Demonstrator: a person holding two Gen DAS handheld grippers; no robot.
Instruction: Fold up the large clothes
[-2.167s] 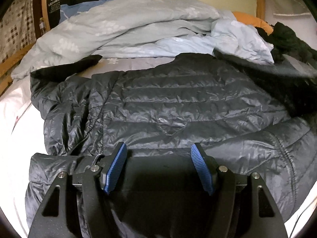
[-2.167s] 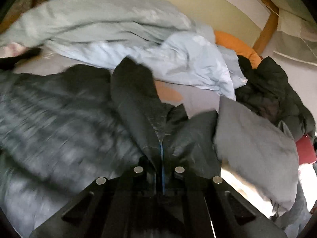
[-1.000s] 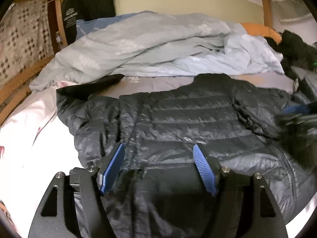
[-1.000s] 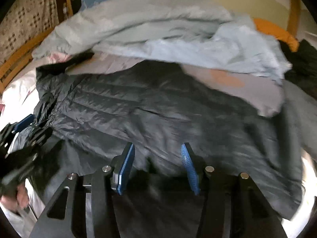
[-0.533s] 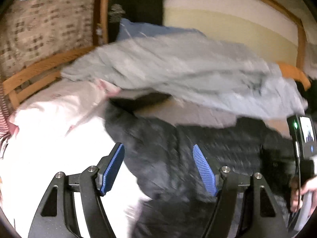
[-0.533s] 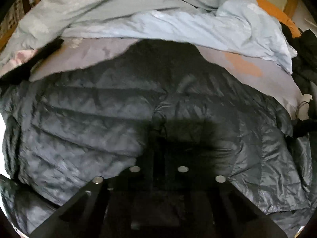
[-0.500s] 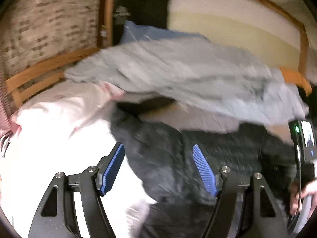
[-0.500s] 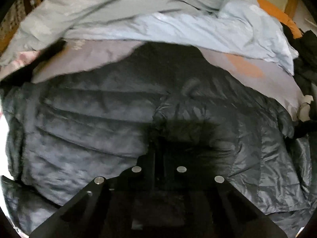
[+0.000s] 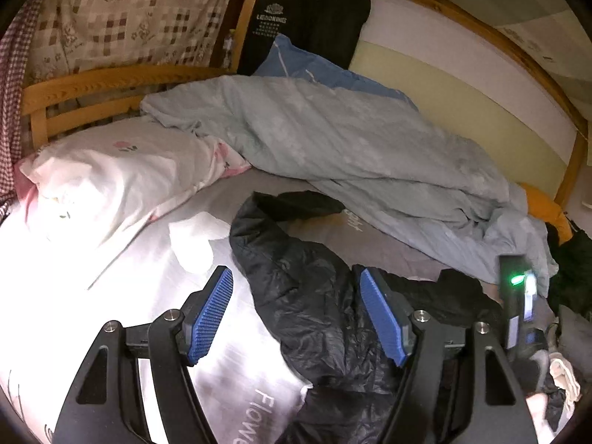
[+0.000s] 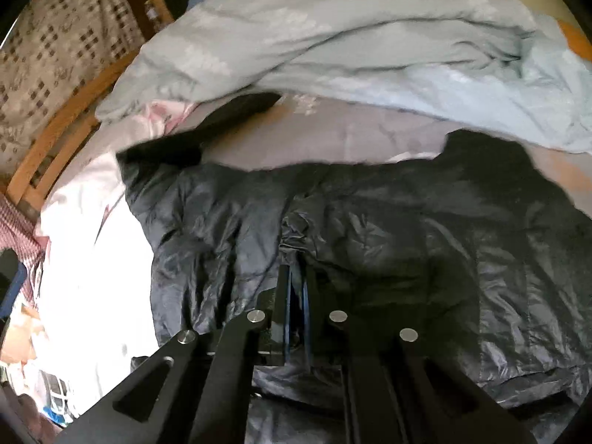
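A dark quilted down jacket (image 10: 425, 229) lies spread on the bed. In the left wrist view its left sleeve (image 9: 292, 277) runs up between my fingers. My left gripper (image 9: 296, 314) is open and empty, held above that sleeve. My right gripper (image 10: 296, 288) is shut on a fold of the down jacket near its middle. The right gripper's body with a green light (image 9: 518, 296) shows at the right edge of the left wrist view.
A crumpled pale blue duvet (image 9: 351, 148) lies along the back of the bed. A white floral pillow (image 9: 111, 174) sits at the left. A wooden bed rail (image 9: 111, 81) runs behind it. More dark clothes (image 9: 569, 270) lie at the far right.
My left gripper has swung left and back, off the jacket body toward its left sleeve, still open. My right gripper opened, moved left over the jacket and shut on a fold of it.
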